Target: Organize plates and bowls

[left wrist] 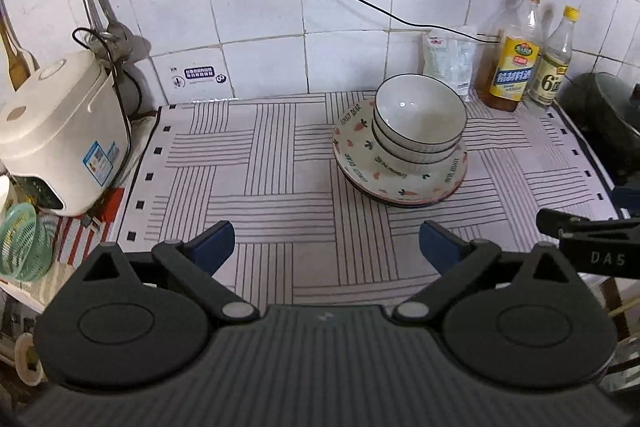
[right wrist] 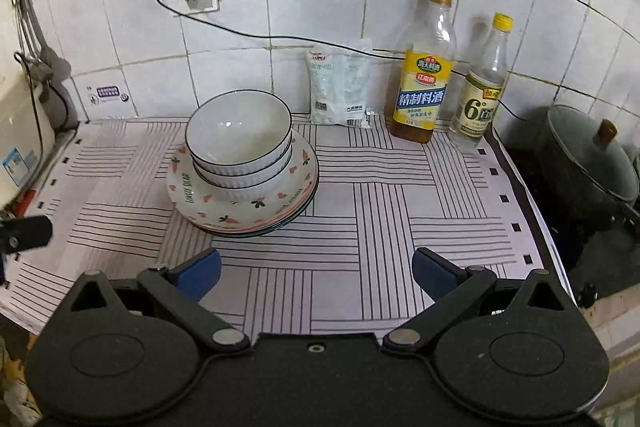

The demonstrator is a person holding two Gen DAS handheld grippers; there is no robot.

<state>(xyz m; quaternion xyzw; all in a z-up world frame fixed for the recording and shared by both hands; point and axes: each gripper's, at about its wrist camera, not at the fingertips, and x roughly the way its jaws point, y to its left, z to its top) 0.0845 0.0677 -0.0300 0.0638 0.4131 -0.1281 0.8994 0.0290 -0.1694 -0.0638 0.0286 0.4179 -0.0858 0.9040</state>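
Both your left hand-held gripper [left wrist: 326, 245] and right hand-held gripper [right wrist: 316, 273] stand wide open, holding nothing. The bowls [left wrist: 420, 119] sit stacked on the plates [left wrist: 400, 183], at the table's [left wrist: 280, 187] centre-right of the left frame.

The left tongs [left wrist: 326, 247] hang wide apart and empty over the striped surface [left wrist: 260, 187]. Beyond them, three nested white bowls [left wrist: 420, 119] sit on a stack of carrot-patterned plates [left wrist: 400, 183]. Behind the stack stand two bottles [left wrist: 516, 67]; far left of it, a rice cooker [left wrist: 60, 135].
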